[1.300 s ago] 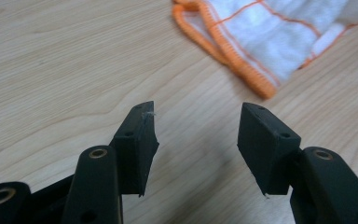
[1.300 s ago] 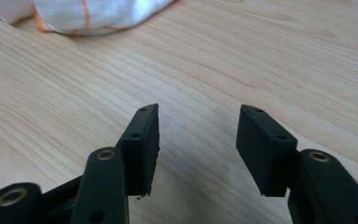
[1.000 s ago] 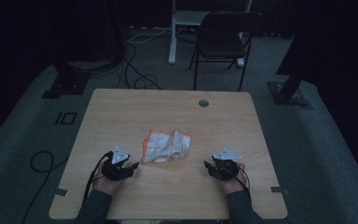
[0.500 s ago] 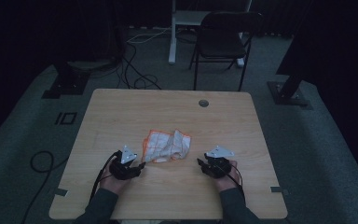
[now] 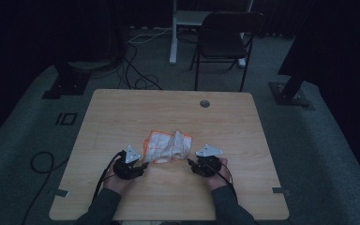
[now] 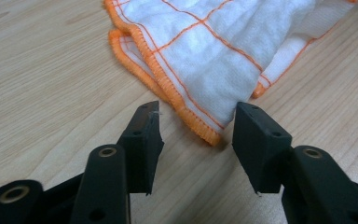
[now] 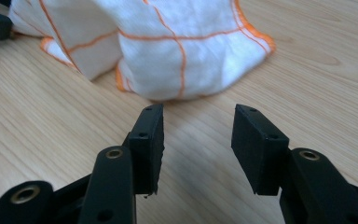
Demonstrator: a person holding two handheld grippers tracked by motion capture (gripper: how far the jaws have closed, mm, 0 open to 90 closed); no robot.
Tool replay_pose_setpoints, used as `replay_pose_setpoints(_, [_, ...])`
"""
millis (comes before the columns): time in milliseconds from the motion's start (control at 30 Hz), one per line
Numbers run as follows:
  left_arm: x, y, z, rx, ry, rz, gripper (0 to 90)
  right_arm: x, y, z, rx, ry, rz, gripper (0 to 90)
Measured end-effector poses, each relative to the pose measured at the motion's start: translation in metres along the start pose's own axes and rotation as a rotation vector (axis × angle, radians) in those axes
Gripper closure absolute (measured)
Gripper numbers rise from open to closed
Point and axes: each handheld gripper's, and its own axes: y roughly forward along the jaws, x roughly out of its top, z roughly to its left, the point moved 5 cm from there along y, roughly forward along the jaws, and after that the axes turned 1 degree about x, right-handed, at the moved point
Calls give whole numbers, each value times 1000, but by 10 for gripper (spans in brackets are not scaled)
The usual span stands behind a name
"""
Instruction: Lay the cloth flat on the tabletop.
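1. Crumpled white cloth (image 5: 168,146) with orange edging lay mid-frame on table (image 5: 122,112).
2. Left gripper (image 6: 198,133) gaped, just narrowing, cloth corner between jaws, unpressed.
3. Right gripper (image 7: 198,128) gaped, just widening, short of cloth.

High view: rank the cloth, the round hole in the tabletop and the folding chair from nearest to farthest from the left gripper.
Measured from the left gripper:
1. Cloth, crumpled at mid-table, just right of the jaws.
2. Round hole, near the table's far edge, right of centre.
3. Folding chair, on the floor beyond the table.
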Motion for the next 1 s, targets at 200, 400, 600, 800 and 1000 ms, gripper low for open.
replay_pose_setpoints(200, [2, 2, -1, 4, 0, 9, 566, 9, 6, 9, 23, -7, -21, 509])
replay_pose_setpoints(400, [4, 5, -2, 7, -5, 10, 620, 15, 13, 13, 31, -5, -32, 548])
replay_pose_setpoints(600, [8, 6, -1, 8, 1, 17, 734, 17, 15, 11, 34, -12, -45, 765])
replay_pose_setpoints(800, [12, 5, -1, 20, 10, 14, 849, 18, 9, 9, 16, -35, -47, 838])
replay_pose_setpoints(1000, [16, -1, -4, 13, 13, -2, 863, 19, -4, 0, -1, -27, -72, 843])
